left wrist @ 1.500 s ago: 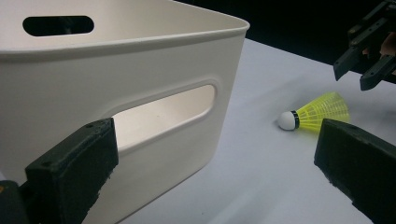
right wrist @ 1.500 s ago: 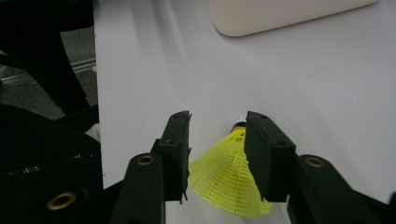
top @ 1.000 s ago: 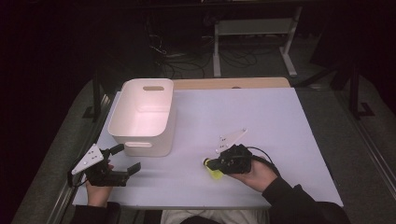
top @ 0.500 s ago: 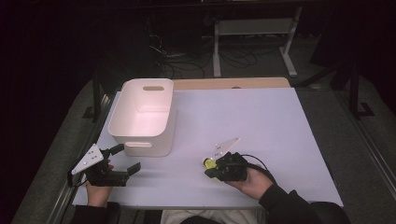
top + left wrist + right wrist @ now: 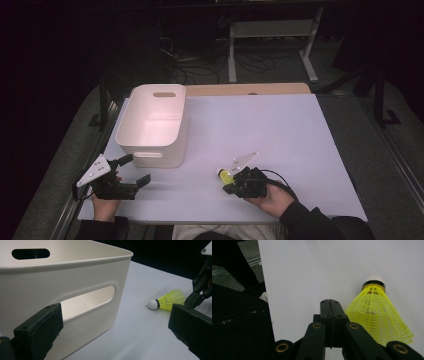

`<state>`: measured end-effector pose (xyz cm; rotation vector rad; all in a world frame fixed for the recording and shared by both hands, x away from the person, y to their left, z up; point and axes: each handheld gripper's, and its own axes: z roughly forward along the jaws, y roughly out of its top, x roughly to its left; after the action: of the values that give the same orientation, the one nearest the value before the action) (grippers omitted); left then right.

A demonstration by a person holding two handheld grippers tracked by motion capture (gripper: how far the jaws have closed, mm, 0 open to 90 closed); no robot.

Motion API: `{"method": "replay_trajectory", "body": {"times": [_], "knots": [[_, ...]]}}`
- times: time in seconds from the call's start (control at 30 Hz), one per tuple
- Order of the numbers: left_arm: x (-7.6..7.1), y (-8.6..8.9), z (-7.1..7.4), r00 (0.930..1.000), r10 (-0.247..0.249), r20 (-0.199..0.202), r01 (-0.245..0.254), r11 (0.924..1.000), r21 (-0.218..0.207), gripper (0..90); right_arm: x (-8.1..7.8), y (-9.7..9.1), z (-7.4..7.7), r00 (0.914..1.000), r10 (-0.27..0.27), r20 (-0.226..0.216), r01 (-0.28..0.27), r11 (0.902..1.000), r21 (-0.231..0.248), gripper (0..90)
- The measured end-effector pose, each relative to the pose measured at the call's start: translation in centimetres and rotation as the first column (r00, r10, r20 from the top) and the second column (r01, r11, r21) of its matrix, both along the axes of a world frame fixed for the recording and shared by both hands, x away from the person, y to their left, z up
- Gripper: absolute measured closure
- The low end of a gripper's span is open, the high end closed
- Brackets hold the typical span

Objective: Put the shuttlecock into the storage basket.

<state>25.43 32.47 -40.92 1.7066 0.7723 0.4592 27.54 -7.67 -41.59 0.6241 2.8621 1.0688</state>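
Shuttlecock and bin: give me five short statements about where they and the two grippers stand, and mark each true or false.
1. The yellow shuttlecock lies on the table, outside the white bin. True.
2. The right gripper is clamped on the shuttlecock. False: its jaws are pressed together with nothing between them, and the shuttlecock lies beside them.
3. The left gripper is open. True.
4. The bin holds a second shuttlecock. False: what shows of its inside is bare.
5. The left gripper grips the bin's handle slot. False: it sits apart from the bin, near the bin's front wall.
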Motion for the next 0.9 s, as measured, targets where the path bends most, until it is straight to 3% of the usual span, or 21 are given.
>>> {"method": "replay_trajectory", "body": {"times": [0.9], "knots": [[0.0,0.0,0.0,1.0,-0.003,0.0,0.003,1.0,0.002,0.0,1.1,-1.8,-0.7,0.9971,-0.075,0.014,0.075,0.9967,-0.029,88.6]]}}
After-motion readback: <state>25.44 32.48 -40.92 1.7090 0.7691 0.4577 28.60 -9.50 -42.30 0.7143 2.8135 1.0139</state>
